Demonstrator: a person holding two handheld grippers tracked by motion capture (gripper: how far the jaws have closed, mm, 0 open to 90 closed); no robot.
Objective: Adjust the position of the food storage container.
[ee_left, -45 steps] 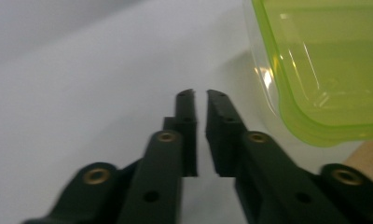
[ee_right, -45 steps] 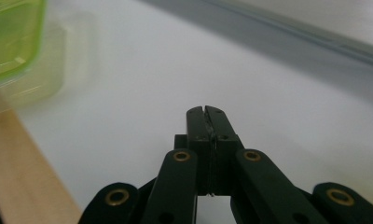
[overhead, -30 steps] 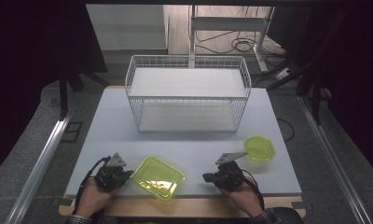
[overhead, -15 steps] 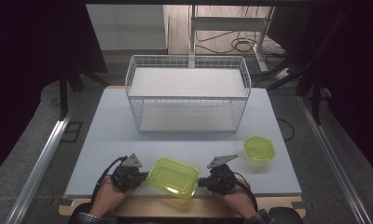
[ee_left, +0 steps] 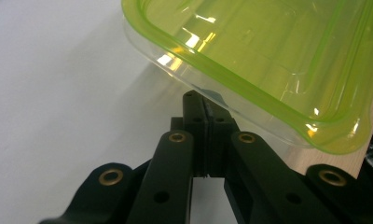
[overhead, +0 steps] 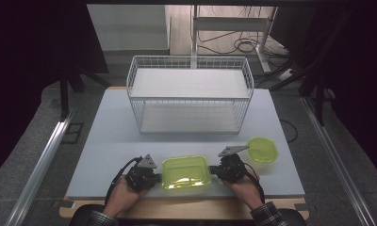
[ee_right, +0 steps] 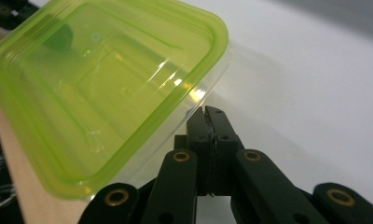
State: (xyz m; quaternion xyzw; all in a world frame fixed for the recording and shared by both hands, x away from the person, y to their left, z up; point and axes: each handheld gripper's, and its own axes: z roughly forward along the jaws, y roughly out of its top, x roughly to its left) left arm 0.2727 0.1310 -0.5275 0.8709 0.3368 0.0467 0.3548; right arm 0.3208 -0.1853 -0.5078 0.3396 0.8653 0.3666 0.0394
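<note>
A clear rectangular container with a lime-green lid lies near the table's front edge, between my two grippers. My left gripper is shut, and its tips rest against the container's left side. In the left gripper view the joined jaws meet the clear wall just under the green rim. My right gripper is shut too and touches the container's right side. In the right gripper view its tips sit under the lid's edge. Nothing lies between either pair of jaws.
A small round green container sits just right of my right gripper. A white wire basket with a shelf stands at the back of the grey table. The wooden front edge runs close under my hands.
My left gripper moved right up to the container. The container slid right and turned square to the table edge. My right gripper shifted left against its other side.
</note>
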